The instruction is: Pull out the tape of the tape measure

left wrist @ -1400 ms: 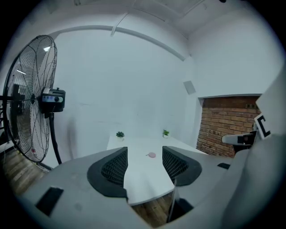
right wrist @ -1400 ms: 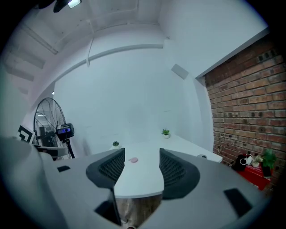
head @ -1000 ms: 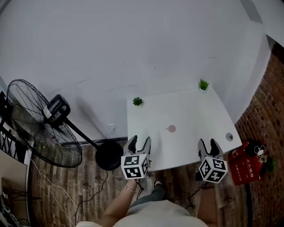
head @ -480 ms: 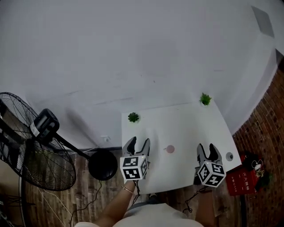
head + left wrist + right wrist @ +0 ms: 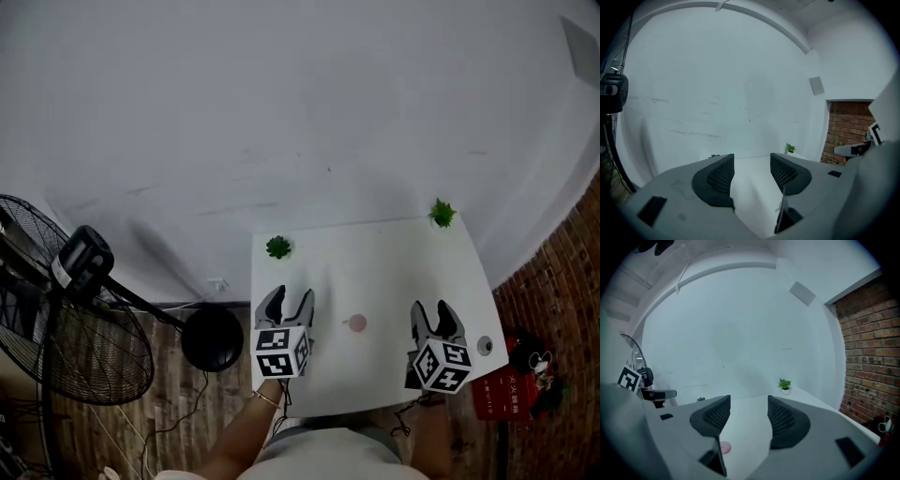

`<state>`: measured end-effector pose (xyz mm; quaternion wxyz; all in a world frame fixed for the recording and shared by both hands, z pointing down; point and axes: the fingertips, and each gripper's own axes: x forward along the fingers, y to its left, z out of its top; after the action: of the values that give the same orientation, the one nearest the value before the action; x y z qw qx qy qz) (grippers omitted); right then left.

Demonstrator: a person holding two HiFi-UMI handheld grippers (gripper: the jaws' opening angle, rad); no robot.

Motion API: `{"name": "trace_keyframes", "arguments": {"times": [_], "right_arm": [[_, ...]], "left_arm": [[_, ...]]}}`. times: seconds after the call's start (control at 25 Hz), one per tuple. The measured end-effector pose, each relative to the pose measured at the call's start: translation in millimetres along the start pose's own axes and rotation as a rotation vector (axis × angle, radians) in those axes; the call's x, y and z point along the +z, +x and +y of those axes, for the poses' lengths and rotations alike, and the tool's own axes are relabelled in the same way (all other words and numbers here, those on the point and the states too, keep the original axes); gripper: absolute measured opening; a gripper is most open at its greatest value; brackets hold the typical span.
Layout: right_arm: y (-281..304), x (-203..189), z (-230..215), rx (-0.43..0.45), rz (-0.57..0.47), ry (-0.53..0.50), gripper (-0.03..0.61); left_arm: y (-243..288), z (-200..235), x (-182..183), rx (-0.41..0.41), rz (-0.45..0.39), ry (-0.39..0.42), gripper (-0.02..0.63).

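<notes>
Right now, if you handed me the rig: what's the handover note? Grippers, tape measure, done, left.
Left gripper: open, empty, above the table's near edge.
Right gripper: open, empty, also above the near edge.
Job's things: a small pink round object, probably the tape measure, lies on the white table between the two grippers, untouched. A small grey round item sits near the table's right edge; too small to identify.
Done: nothing; no tape is drawn out.
Left: likely hold the case with one gripper, pinch the tape end with the other, and pull.
</notes>
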<state>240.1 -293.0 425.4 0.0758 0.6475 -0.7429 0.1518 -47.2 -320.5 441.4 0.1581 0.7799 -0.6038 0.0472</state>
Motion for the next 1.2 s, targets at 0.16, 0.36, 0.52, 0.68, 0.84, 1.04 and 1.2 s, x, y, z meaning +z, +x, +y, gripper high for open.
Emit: {"name": "trace_keyframes", "arguments": {"times": [0.16, 0.36, 0.52, 0.68, 0.84, 1.04, 1.2], "right_arm": [[16, 2, 6, 0.062, 0.029, -0.028, 0.248], [29, 1, 13, 0.12, 0.049, -0.047, 0.248], [36, -10, 27, 0.197, 0.091, -0.08, 0.25], [43, -25, 40, 0.274, 0.137, -0.119, 0.252], [51, -44, 50, 0.341, 0.191, -0.152, 0.252], [61, -73, 63, 0.419, 0.262, -0.201, 0.252], [68, -91, 78, 0.491, 0.311, -0.252, 0.253]], "left_arm": [[-4, 6, 1, 0.055, -0.012, -0.022, 0.235], [-13, 13, -4, 0.107, -0.018, -0.045, 0.235], [-25, 24, -16, 0.156, -0.003, -0.068, 0.235], [-36, 34, -32, 0.207, 0.013, -0.088, 0.235], [-45, 39, -49, 0.247, 0.037, -0.107, 0.235], [-55, 45, -78, 0.293, 0.081, -0.126, 0.235], [-64, 52, -98, 0.336, 0.11, -0.149, 0.235]]}}
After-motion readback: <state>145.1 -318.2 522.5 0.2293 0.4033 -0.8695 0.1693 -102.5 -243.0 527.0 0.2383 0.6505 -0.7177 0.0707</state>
